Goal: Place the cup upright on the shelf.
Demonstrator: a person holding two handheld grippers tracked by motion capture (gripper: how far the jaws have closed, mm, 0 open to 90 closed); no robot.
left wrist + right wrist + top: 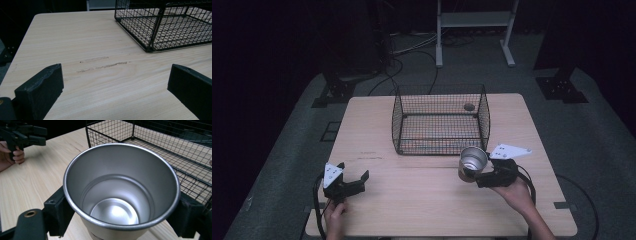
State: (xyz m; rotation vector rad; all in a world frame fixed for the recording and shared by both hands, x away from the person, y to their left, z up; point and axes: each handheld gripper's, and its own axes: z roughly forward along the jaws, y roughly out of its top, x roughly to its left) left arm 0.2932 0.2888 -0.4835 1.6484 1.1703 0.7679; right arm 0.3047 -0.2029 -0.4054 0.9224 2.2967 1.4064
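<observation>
Right tool (479,174) clenched on a metal cup (472,163), jaws pressing opposite sides of its wall just under the rim; cup empty, mouth open toward the camera in the right gripper view (121,192), held just above the tabletop (422,200) near the front right corner of the wire basket (439,120). Left tool (349,181) released, jaws spread wide, nothing between them, low over the tabletop's near left part, well apart from the basket. Faint scuff marks (103,65) on the wood ahead of it.
</observation>
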